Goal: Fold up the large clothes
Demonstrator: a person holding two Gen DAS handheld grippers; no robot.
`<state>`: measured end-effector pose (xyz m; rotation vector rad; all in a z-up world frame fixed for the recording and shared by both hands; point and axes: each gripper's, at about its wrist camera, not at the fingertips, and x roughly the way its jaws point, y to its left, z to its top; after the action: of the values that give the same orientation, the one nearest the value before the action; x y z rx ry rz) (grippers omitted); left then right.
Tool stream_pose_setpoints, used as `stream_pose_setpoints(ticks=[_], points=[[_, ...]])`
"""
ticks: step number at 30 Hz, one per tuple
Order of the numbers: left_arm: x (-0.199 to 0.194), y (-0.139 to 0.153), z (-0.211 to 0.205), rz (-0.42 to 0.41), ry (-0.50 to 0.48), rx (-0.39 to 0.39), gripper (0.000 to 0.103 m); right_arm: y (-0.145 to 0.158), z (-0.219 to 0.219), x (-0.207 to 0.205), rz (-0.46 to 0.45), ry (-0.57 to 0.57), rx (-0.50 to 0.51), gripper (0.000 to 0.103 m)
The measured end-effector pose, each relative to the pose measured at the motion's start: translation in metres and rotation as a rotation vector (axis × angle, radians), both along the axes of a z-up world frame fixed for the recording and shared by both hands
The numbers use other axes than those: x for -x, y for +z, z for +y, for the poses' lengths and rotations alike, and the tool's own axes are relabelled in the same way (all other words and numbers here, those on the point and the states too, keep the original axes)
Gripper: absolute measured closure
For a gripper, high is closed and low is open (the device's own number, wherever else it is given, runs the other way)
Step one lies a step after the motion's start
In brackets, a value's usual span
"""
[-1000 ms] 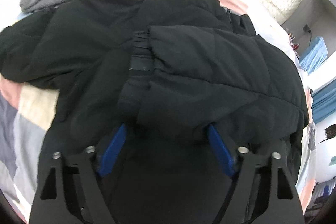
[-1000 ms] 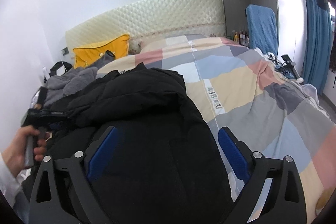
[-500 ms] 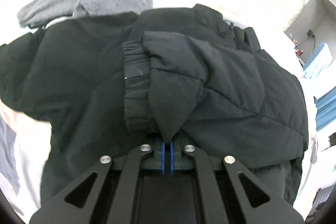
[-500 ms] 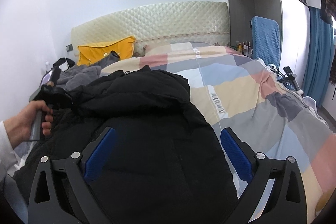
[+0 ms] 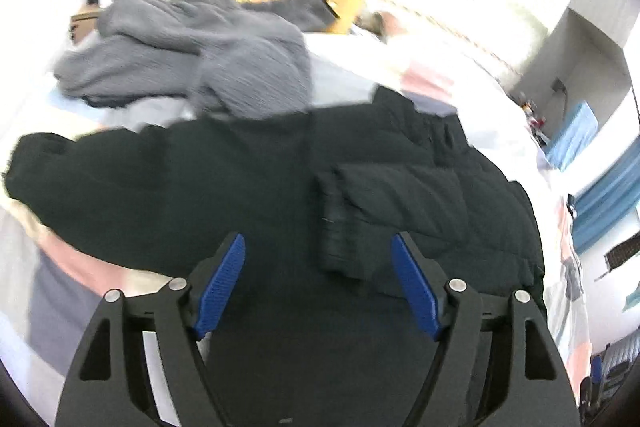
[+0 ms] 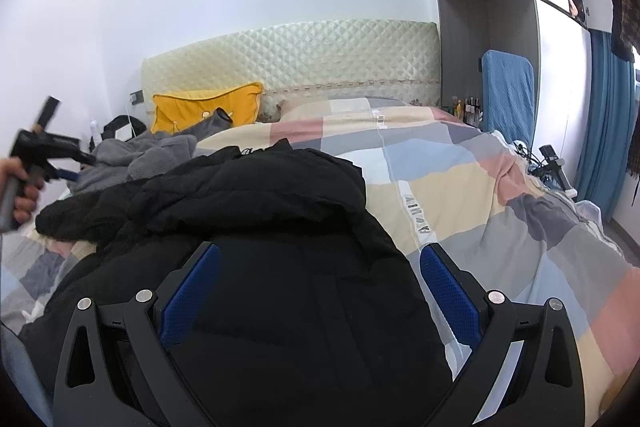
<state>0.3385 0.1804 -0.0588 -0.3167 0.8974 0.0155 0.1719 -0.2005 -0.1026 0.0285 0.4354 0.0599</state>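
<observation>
- Black puffer jacket [image 5: 248, 179]: lies spread on the bed, on the near left part of the checked duvet [image 6: 472, 195]; one sleeve [image 5: 400, 203] is folded across the body, its ribbed cuff [image 5: 334, 227] pointing toward the left gripper.
- Left gripper [image 5: 318, 283]: above the jacket and clear of it; its blue fingers [image 5: 222, 287] have just been opening and stand well apart, nothing between them. The picture is blurred.
- Left hand [image 6: 20, 195]: seen at the left edge of the right wrist view, wrapped round the gripper's handle.
- Right gripper [image 6: 320, 299]: low over the jacket's near part, fingers [image 6: 450, 299] wide apart, gripping nothing; whether they touch the cloth cannot be told.
- Grey fleece garment [image 5: 192, 59]: heaped beyond the jacket, toward the headboard.
- Yellow pillow [image 6: 208, 107]: against the quilted cream headboard [image 6: 304, 59].
- Blue curtain [image 6: 608, 131]: at the right, beside the bed.
</observation>
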Motion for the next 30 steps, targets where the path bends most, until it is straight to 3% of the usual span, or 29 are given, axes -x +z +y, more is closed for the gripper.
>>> stream_pose_setpoints(ticks=[4,10,19,24,28,30], points=[[0.013,0.022,0.064,-0.011,0.084,-0.02,0.026,-0.001,0.004,0.0,-0.005,0.007,0.013,0.003],[0.033,0.019,0.148,0.009,0.204,-0.004,0.022,-0.001,0.012,0.0,-0.021,0.028,0.033,0.003],[0.05,-0.055,0.261,0.069,0.4,0.253,0.018,-0.001,0.024,-0.003,-0.015,0.022,0.067,0.002],[0.049,-0.098,0.295,0.101,0.462,0.346,0.012,-0.004,0.033,-0.008,0.002,0.021,0.088,0.002],[0.051,-0.122,0.319,0.086,0.516,0.417,0.0,-0.008,0.039,-0.014,0.024,0.017,0.095,0.003],[0.049,-0.133,0.329,0.067,0.534,0.457,0.0,-0.009,0.041,-0.019,0.035,0.015,0.096,0.003]])
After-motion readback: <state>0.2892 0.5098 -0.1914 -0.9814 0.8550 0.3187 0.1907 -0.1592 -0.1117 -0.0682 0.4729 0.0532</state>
